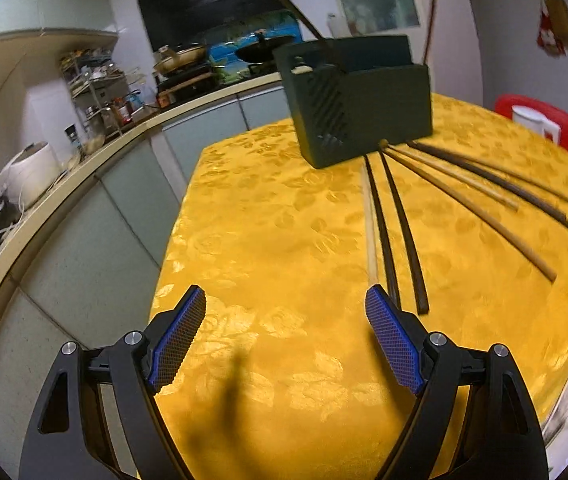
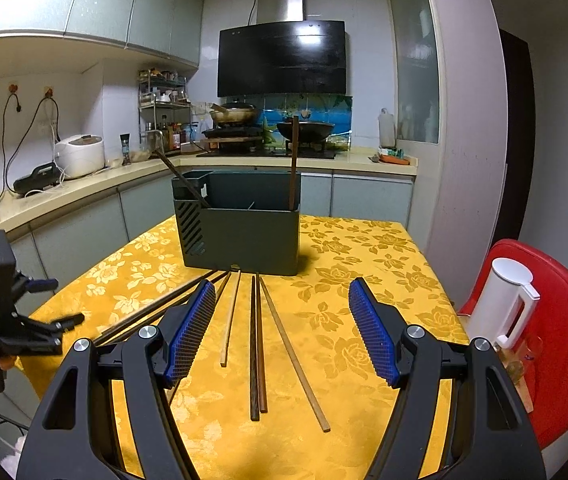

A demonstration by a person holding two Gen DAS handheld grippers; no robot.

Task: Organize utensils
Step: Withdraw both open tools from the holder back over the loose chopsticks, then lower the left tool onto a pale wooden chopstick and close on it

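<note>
your worktop (image 2: 364, 248) wears a yellow floral cloth in a kitchen; a dark green holder (image 2: 240, 224) stands on it with two chopsticks (image 2: 293, 160) inside; loose chopsticks (image 2: 255, 340) fan out just before the holder; both left tongs (image 1: 286, 336) and right tongs (image 2: 282, 332) hang released; only your right view shows a white jug (image 2: 500, 304) right of the holder.
</note>
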